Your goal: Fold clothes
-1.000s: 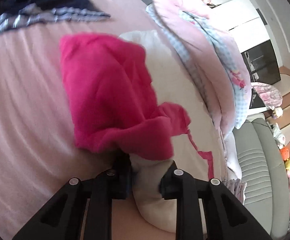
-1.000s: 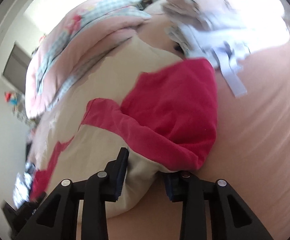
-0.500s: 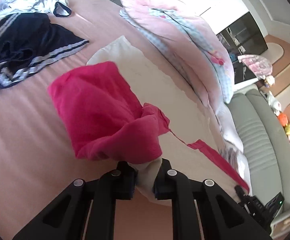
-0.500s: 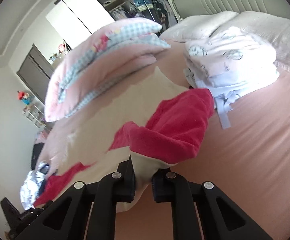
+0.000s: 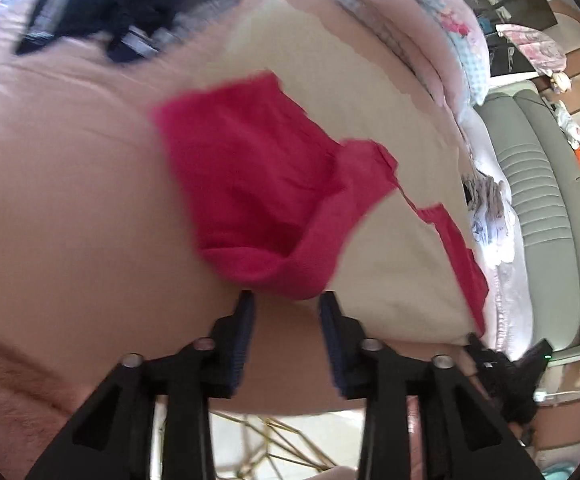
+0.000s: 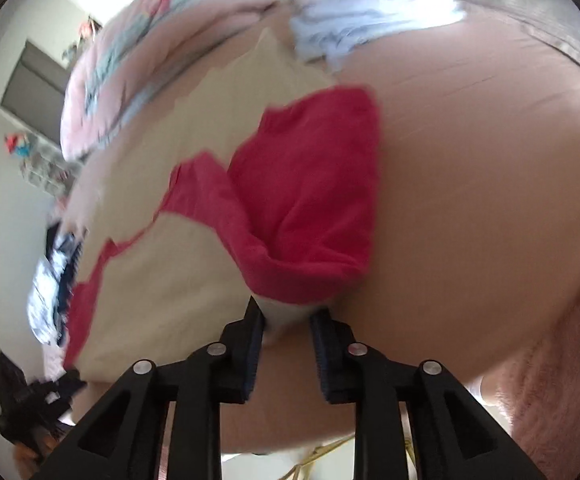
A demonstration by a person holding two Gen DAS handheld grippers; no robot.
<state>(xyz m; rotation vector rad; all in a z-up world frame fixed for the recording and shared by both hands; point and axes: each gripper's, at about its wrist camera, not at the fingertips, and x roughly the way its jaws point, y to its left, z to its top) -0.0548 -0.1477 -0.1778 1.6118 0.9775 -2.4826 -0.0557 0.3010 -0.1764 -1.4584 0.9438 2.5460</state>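
A cream top with red sleeves (image 5: 378,152) lies spread on the pink bed sheet (image 5: 57,208), each sleeve folded inward over the body. My left gripper (image 5: 286,303) sits just short of the folded red sleeve (image 5: 257,192); its jaws are opening and only sheet shows between them. My right gripper (image 6: 286,314) is at the other red sleeve (image 6: 314,200). Its jaws are opening too, and a cream corner of the top (image 6: 285,318) lies loose between the fingertips. Each view shows the other gripper as a dark shape at the bed's near edge.
A navy garment with striped trim (image 5: 121,12) lies at the far left of the bed. A folded pink quilt (image 5: 410,12) borders the top's far side, and folded white-blue clothes (image 6: 370,16) lie beyond. A grey padded headboard (image 5: 542,208) stands on the right.
Both grippers, shut on the top's cream corners half a second ago, now stand apart from the cloth and have drawn back toward the bed's near edge. The top has settled on the sheet.
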